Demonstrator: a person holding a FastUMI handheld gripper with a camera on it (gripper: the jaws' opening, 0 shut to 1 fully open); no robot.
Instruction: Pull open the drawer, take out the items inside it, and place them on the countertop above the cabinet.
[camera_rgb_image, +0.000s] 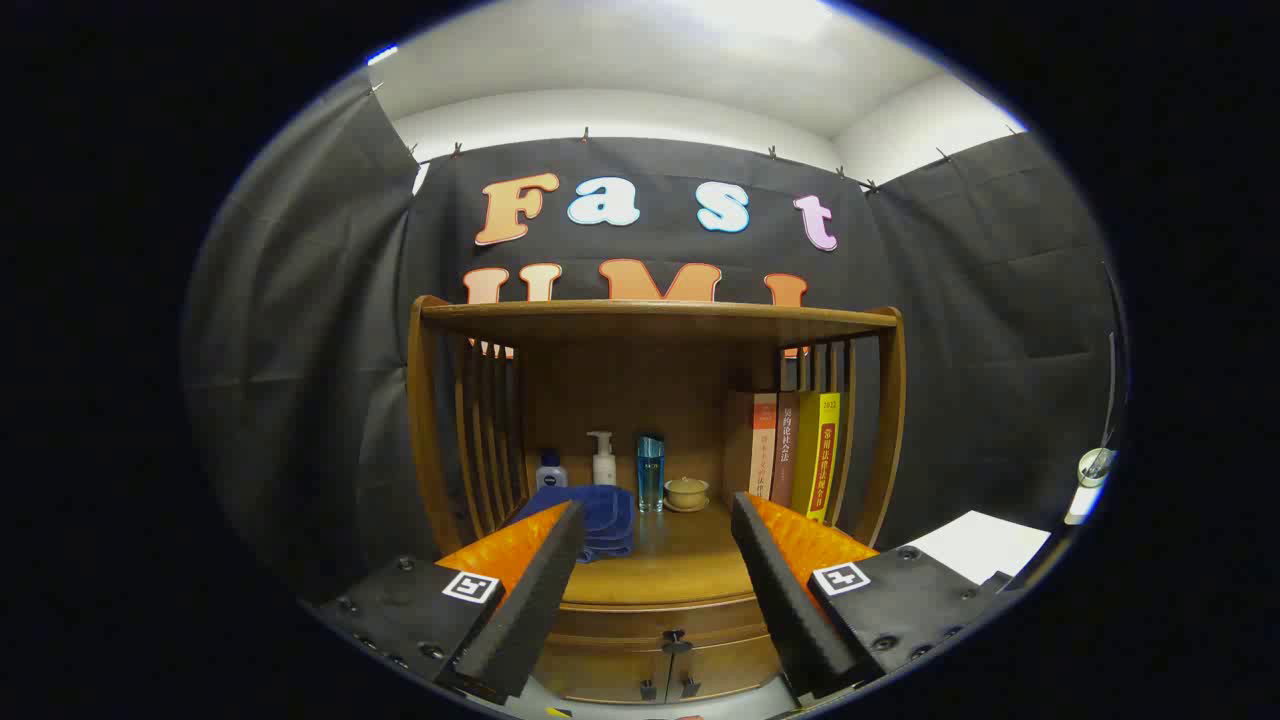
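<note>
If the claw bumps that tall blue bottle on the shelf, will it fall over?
Probably, yes. The blue bottle is tall and narrow and stands upright, so a nudge near its top could tip it. It looks clear like glass, so it may be slippery and breakable. The open claw is short of it, and the folded blue towel beside it might soften a fall that way.

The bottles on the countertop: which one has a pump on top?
The white bottle in the middle, between the small dark-capped bottle and the tall blue bottle. The open claw holds nothing.

We saw the gripper (655, 520) spread wide. Its fingers (520, 590) were long wedges. Black screwed mounts carried square black-and-white markers.
</note>
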